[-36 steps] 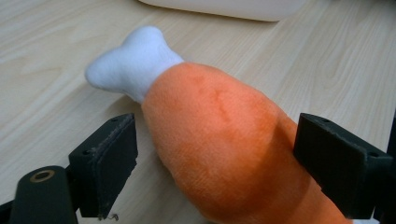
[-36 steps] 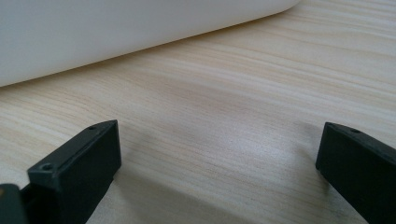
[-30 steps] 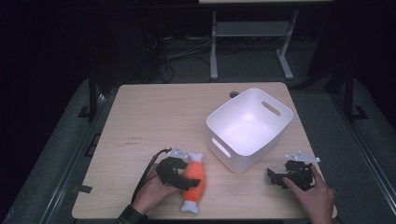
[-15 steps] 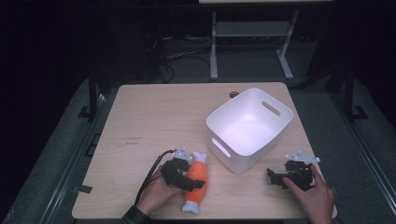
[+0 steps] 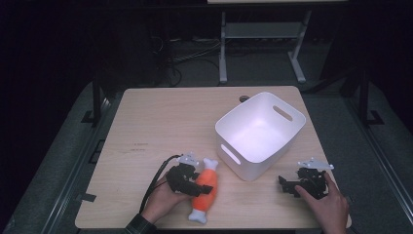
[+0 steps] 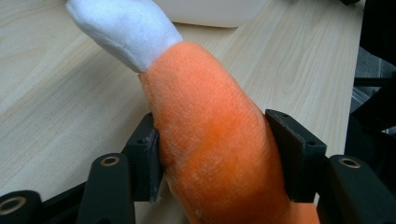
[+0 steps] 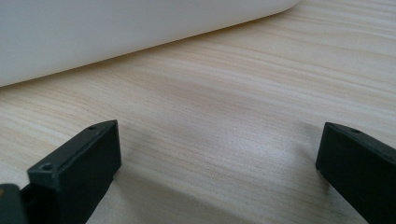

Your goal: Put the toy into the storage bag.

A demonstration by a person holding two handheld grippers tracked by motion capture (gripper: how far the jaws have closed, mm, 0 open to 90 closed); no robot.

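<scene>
Step in hand: the left gripper (image 5: 191, 181) takes hold of the plush drumstick toy (image 5: 204, 189) as it lies on the counter (image 5: 160, 122); probably it goes next into the white bin (image 5: 260, 134).
Left gripper state: its jaws have just been closing, with the toy's orange body between them. In the left gripper view both pads (image 6: 152, 156) meet the plush and the left one dents it, so it holds the toy at a middling width.
Right gripper state: the right gripper (image 5: 292, 185) rests on the counter at about 4 o'clock from the bin, jaws wide with bare wood between them.
Toy location: near the counter's front edge, at about 7 o'clock from the bin and just beside its near corner, not touching it.
Long axis: in the high view it runs from about 1 o'clock to 7 o'clock, flat on the counter.
Which way it points: one white knob end (image 5: 210, 164) points toward the bin, the other toward the front edge. In the left gripper view the orange body (image 6: 210, 140) rises away from the jaws to a white tip (image 6: 123, 28).
Grip advice: the jaws cross the axis near mid-body, a good balance point. Soft plush gives, so I would close until it stops yielding, then lift straight up before swinging over the bin rim.
Risk: a loose pinch may let the toy sag or turn.
</scene>
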